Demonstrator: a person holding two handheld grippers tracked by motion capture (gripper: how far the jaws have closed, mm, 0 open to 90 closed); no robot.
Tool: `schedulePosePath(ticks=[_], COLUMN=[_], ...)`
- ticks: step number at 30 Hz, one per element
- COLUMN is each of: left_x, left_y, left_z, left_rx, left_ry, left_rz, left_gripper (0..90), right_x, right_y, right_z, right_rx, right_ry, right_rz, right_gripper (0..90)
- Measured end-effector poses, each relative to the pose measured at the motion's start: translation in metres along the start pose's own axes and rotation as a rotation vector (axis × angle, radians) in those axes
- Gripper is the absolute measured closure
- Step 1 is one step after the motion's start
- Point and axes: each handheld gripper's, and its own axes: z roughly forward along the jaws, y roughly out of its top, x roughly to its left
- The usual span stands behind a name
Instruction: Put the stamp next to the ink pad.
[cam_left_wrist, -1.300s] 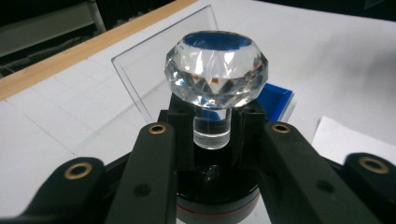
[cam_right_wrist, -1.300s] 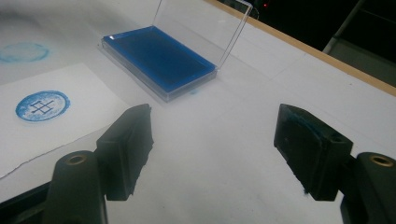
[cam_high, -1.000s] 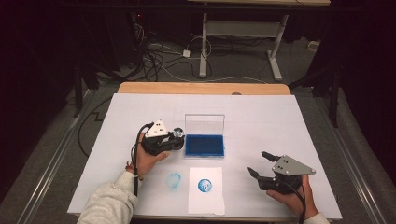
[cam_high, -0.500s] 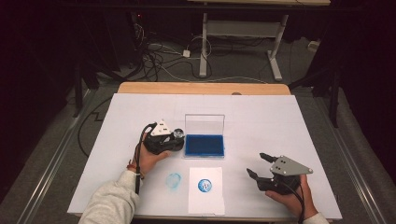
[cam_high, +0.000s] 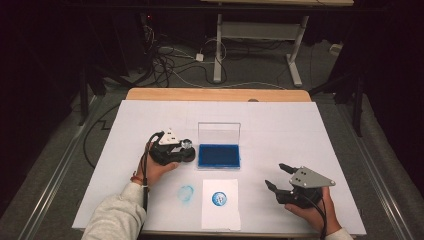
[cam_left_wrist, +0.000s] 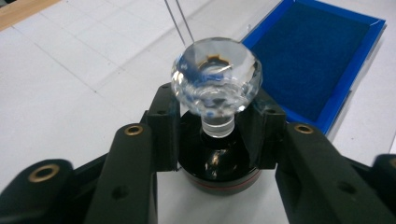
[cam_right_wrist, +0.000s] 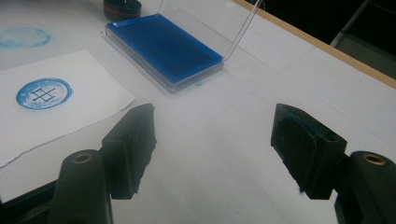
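A stamp with a clear faceted knob (cam_left_wrist: 216, 77) and a black base stands on the white table just left of the blue ink pad (cam_high: 218, 156). My left gripper (cam_left_wrist: 215, 122) straddles the base. Its jaws have just been opening, and the stamp stays upright between them. From above, the left gripper (cam_high: 184, 152) lies beside the pad's left edge. My right gripper (cam_high: 277, 176) hovers over bare table at the front right. Its jaws have just been closing a little and stand apart with nothing between them (cam_right_wrist: 215, 135).
The ink pad's clear lid (cam_high: 218, 134) stands upright behind it. A white paper (cam_high: 221, 215) with a round blue print (cam_right_wrist: 43, 93) lies near the front edge. A blue smear (cam_high: 186, 193) marks the table to its left. A wooden strip (cam_high: 215, 94) borders the far edge.
Both hands stay almost where they were. The right gripper's jaws look slightly narrower than before. The stamp remains beside the ink pad.
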Motion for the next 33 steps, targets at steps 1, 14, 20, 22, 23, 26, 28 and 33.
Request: schedulePosePath(ticks=[1, 14, 20, 22, 23, 26, 28, 33], left_x=[-0.0004, -0.0052, -0.0063, -0.0065, -0.0064, -0.0068, -0.0069, -0.0082], left_y=[0.0003, 0.0035, 0.0042, 0.0043, 0.0045, 0.0051, 0.0051, 0.0062], left_z=[-0.0003, -0.0017, -0.0025, -0.0033, -0.004, -0.0059, -0.0064, -0.0089], left_rx=[0.004, 0.028, 0.021, 0.011, 0.003, -0.01, -0.014, -0.032], left_ry=[0.001, 0.072, 0.111, 0.111, 0.11, 0.123, 0.124, 0.134], left_rz=[0.0, 0.03, 0.036, 0.037, 0.038, 0.038, 0.036, 0.039], left_gripper=[55.9, 36.5, 28.3, 25.4, 23.9, 19.2, 16.7, 15.7], right_x=[0.0, 0.0012, 0.0019, 0.0019, 0.0019, 0.0018, 0.0018, 0.0018], right_y=[0.0002, 0.0008, 0.0012, 0.0014, 0.0014, 0.0012, 0.0011, 0.0013], right_z=[-0.0003, -0.0001, -0.0003, -0.0006, -0.0007, -0.0004, -0.0003, -0.0006], right_rx=[0.0, 0.006, 0.003, 0.002, 0.001, 0.001, 0.001, 0.0], right_ry=[-0.005, -0.008, -0.009, -0.011, -0.011, -0.009, -0.006, -0.007], right_rz=[0.0, -0.009, -0.011, -0.012, -0.012, -0.013, -0.013, -0.012], right_gripper=[31.0, 31.8, 31.7, 31.7, 31.6, 31.6, 31.5, 31.3])
